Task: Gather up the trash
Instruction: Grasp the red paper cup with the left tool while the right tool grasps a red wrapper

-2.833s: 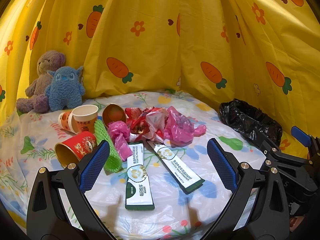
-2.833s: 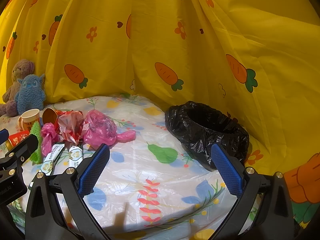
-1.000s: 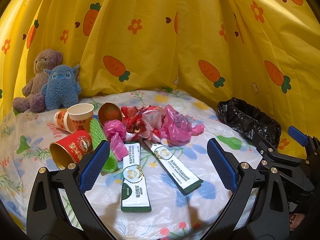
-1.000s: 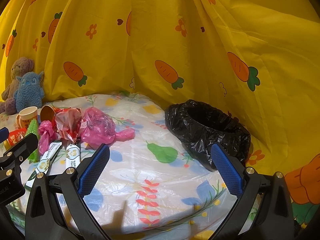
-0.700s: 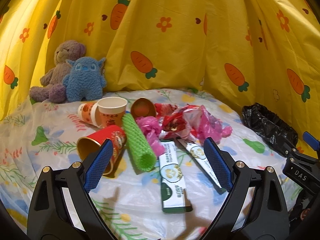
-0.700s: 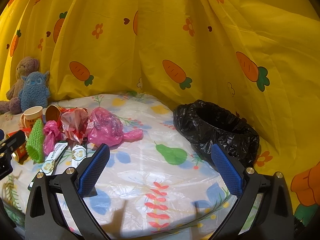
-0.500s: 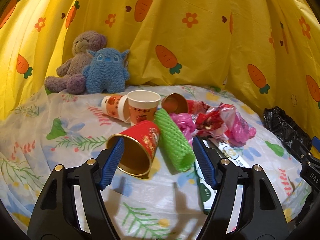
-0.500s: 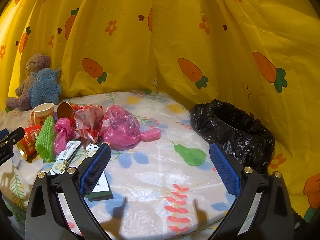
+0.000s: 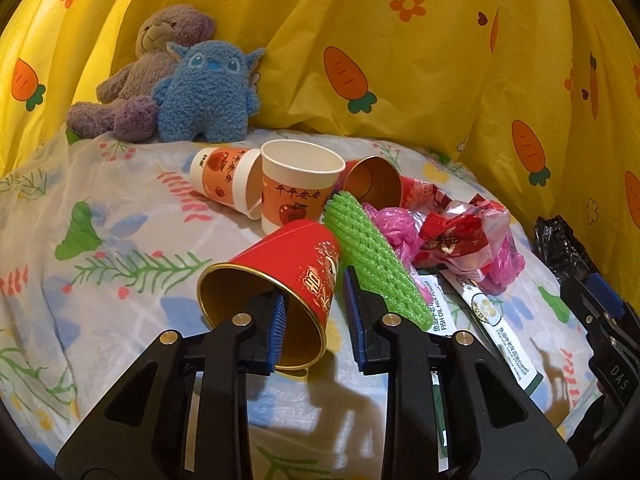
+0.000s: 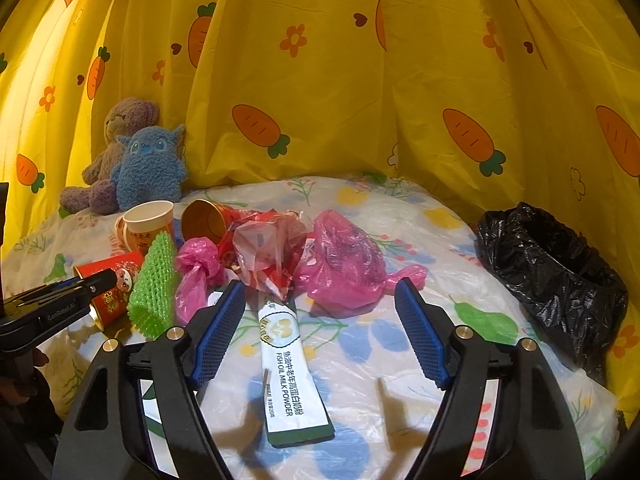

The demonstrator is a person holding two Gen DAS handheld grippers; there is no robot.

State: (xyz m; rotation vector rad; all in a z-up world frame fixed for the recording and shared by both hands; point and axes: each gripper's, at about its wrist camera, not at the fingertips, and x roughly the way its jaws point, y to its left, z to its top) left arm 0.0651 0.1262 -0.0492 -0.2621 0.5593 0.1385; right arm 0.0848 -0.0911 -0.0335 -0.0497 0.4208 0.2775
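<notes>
A red paper cup [image 9: 280, 268] lies on its side on the table. My left gripper [image 9: 314, 320] is closing on its rim wall, one finger inside the mouth, one outside. The cup also shows in the right wrist view [image 10: 112, 288]. A green foam net [image 9: 372, 264] lies beside it. My right gripper [image 10: 320, 336] is open above a fish oil milk powder sachet [image 10: 288, 368], with a pink plastic bag [image 10: 344, 264] and a red wrapper [image 10: 268, 252] just beyond. A black trash bag [image 10: 556, 272] stands open at the right.
Two apple-print paper cups [image 9: 296, 184] and a gold-lined cup [image 9: 372, 180] lie behind the red cup. A purple bear [image 9: 132, 80] and a blue plush [image 9: 208, 92] sit at the back. A yellow carrot-print curtain [image 10: 360, 80] surrounds the floral tablecloth [image 9: 100, 260].
My left gripper has swung left, moved forward to the red cup and narrowed around its rim. My right gripper has turned left toward the trash pile and come closer to the sachet.
</notes>
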